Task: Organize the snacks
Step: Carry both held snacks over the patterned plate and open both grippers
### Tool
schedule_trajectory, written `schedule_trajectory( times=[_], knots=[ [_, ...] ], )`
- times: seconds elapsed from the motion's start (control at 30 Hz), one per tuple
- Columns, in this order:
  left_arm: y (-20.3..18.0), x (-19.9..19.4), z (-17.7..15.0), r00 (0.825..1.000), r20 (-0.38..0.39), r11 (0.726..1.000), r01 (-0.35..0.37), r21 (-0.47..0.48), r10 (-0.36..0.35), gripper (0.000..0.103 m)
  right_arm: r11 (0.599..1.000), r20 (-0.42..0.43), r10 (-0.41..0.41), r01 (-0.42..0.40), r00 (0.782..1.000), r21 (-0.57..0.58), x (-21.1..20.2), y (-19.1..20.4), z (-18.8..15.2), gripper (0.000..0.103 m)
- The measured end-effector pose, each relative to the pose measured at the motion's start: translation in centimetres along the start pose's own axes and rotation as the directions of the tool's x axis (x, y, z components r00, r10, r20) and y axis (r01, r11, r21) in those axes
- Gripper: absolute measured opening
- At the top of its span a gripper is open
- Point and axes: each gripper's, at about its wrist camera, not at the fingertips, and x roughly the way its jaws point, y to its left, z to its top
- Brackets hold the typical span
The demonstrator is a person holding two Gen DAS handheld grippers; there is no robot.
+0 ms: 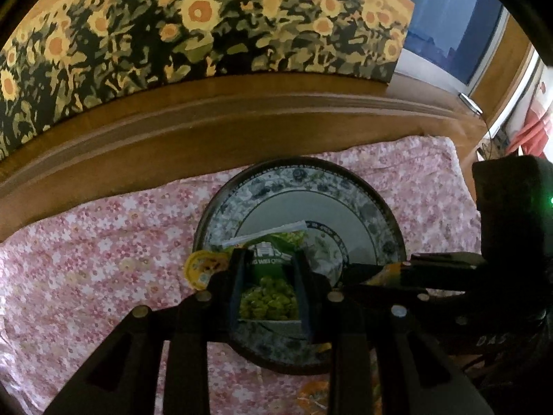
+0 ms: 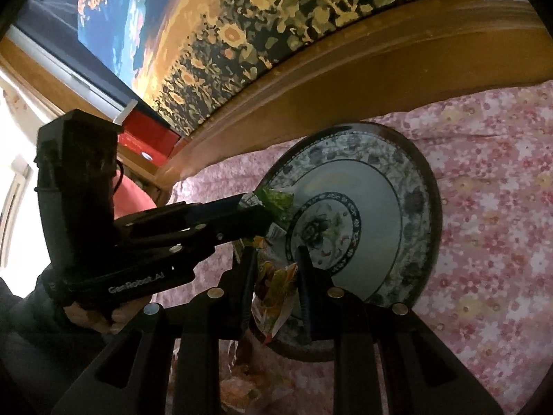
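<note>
The surface is a bed (image 1: pixel 86 242) covered with a pink floral cotton sheet, bounded at 12 o'clock by a brown wooden headboard (image 1: pixel 207 121). A sunflower-pattern painted canvas (image 1: pixel 172 27) leans above the headboard.

A large round ceramic plate with blue-grey floral rim (image 1: pixel 363 204) lies flat on the sheet. Judged heavy, rigid and breakable; it needs no handling.

The green foil snack packet printed with green peas (image 1: pixel 269 290) sits over the plate's 7 o'clock sector, clamped between the left tongs (image 1: pixel 268 266), which are closed on its sides. In the right wrist view the left tongs (image 2: pixel 266 214) enter from 9 o'clock, holding the packet above the rim.

The yellow-orange foil snack packet (image 2: pixel 276 283) is held by the right tongs (image 2: pixel 276 259), closed on it at the plate's 7 o'clock edge.

A small round yellow-lidded snack cup (image 1: pixel 204 269) lies on the sheet just beside the plate at 9 o'clock.

Handling, as judged: both packets are light, soft, crinkly and slippery. Grip at the sealed seam, not the air-filled belly, to avoid crushing contents.
</note>
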Motion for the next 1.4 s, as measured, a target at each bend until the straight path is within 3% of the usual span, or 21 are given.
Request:
schedule_trajectory(
  times=[0.17, 0.63, 1.2, 1.4],
  knots=[
    [-0.1, -0.5, 0.2, 1.0, 0.007, 1.0, -0.004, 0.0, 0.004, 0.037, 0.999, -0.026, -0.02, 0.019, 0.999, -0.036, 0.9, 0.6, -0.2, 0.025],
    [-0.2, -0.1, -0.1, 1.0, -0.011, 1.0, -0.001, -0.009, 0.001, 0.038, 0.999, -0.035, -0.012, 0.011, 0.999, -0.046, 1.0, 0.8, -0.4, 0.025],
    [-0.9, -0.5, -1.0, 1.0, -0.01, 1.0, -0.023, 0.001, 0.023, 0.038, 0.998, -0.049, -0.026, 0.023, 0.998, -0.06, 1.3, 1.1, -0.2, 0.028],
    [-1.0, -1.3, -1.6, 1.0, -0.01, 1.0, -0.021, 0.007, 0.021, 0.03, 0.997, -0.062, -0.037, 0.032, 0.997, -0.076, 1.3, 1.4, -0.2, 0.033]
  ],
)
